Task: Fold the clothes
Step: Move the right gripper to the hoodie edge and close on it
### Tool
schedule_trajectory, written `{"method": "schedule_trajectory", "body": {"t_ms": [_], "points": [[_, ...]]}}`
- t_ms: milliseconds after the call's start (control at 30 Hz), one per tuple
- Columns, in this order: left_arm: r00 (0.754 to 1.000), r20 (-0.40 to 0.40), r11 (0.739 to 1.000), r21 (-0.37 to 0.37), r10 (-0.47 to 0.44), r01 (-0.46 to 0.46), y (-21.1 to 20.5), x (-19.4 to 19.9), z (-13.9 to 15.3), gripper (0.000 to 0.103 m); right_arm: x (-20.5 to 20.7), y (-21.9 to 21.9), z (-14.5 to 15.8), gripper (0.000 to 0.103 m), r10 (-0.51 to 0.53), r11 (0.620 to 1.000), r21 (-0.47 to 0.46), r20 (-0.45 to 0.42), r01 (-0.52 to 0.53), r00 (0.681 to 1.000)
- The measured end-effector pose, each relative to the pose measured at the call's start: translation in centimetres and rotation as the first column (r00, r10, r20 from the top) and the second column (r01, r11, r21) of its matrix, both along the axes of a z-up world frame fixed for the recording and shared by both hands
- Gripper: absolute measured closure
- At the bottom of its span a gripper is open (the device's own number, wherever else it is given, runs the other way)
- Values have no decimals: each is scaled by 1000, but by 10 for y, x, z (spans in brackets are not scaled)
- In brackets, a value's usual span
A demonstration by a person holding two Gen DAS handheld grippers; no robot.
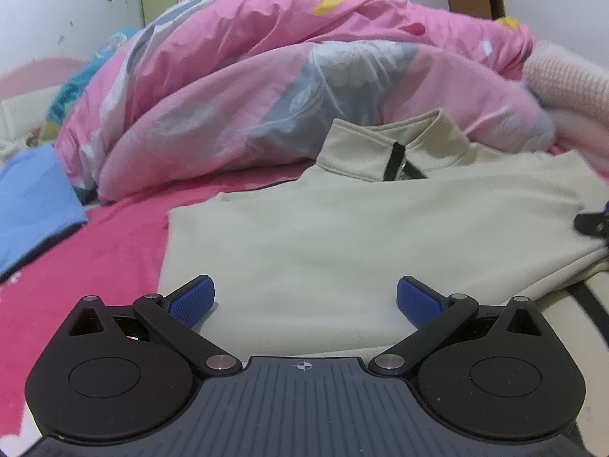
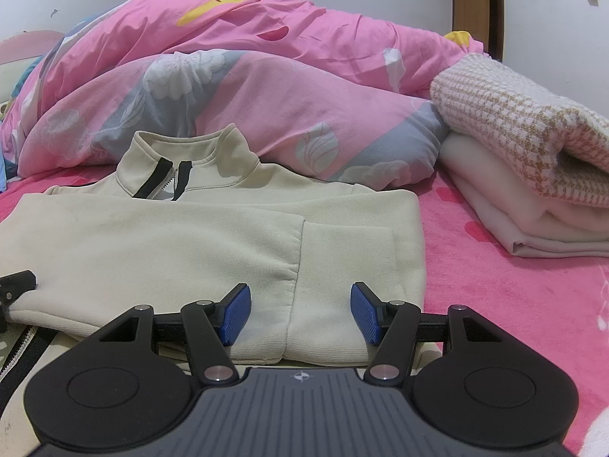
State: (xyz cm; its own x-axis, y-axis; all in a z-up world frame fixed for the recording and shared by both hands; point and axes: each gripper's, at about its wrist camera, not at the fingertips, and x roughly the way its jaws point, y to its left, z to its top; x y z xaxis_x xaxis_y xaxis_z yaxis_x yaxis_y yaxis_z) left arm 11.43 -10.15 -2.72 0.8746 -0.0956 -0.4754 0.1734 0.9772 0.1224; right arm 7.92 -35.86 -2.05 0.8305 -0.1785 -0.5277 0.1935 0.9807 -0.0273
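- Centrally placed on the pink bedsheet (image 2: 514,304): cream zip-neck top (image 2: 213,240), lying flat, stand-up collar at the far end, dark-edged zipper part open at the neck.
- Already folded inward: both sleeves, laid across the chest, cuffs meeting near the middle in the right wrist view.
- Directly behind the collar: rumpled pink floral duvet (image 2: 247,87), heaped high and filling most of the background.
- Right of the top, well apart from it on the sheet: stack of folded clothes (image 2: 533,205), a houndstooth knit on top of pale cream layers.
- Left, at the sheet's edge in the left wrist view: blue folded cloth (image 1: 34,198), apart from the cream top.
- Left gripper (image 1: 305,299): jaws spread wide, blue pads apart over the near edge of the top's left part, nothing pinched between them.
- Right gripper (image 2: 300,312): jaws parted about halfway, blue pads set either side of the near end of the folded sleeve; fabric lying between the pads, not pressed by them.
- Barely visible at the far right edge of the left wrist view: dark tip of the other tool, resting at the cream fabric.
- Near the bottom left of the right wrist view: a loose zipper strip under the top's hem.
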Motion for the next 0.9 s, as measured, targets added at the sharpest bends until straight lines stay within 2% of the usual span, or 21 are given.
{"method": "schedule_trajectory", "body": {"t_ms": [133,300,500,633,733,833,900], "points": [[992,48,987,-102,-119,124,14,-10,10,0,0,0,0,42,0,1000,0,1,0,1000],[970,107,957,-174,-217,234,21,-15,26,0,0,1,0,42,0,1000,-4,1,0,1000],[981,32,946,-259,-194,195,30,7,23,1,1,0,0,41,4,1000,-9,5,-4,1000],[982,2,930,-320,-191,182,42,18,12,9,-1,2,0,41,5,1000,-19,16,-4,1000],[982,-41,929,-334,-184,161,43,24,6,24,-7,2,6,41,8,1000,-13,56,-7,998],[981,-69,932,-332,-179,147,43,28,2,24,-10,7,20,43,40,999,-2,110,-40,993],[981,-76,934,-324,-181,147,43,31,1,24,-2,15,27,49,84,997,-8,104,-83,991]]}}
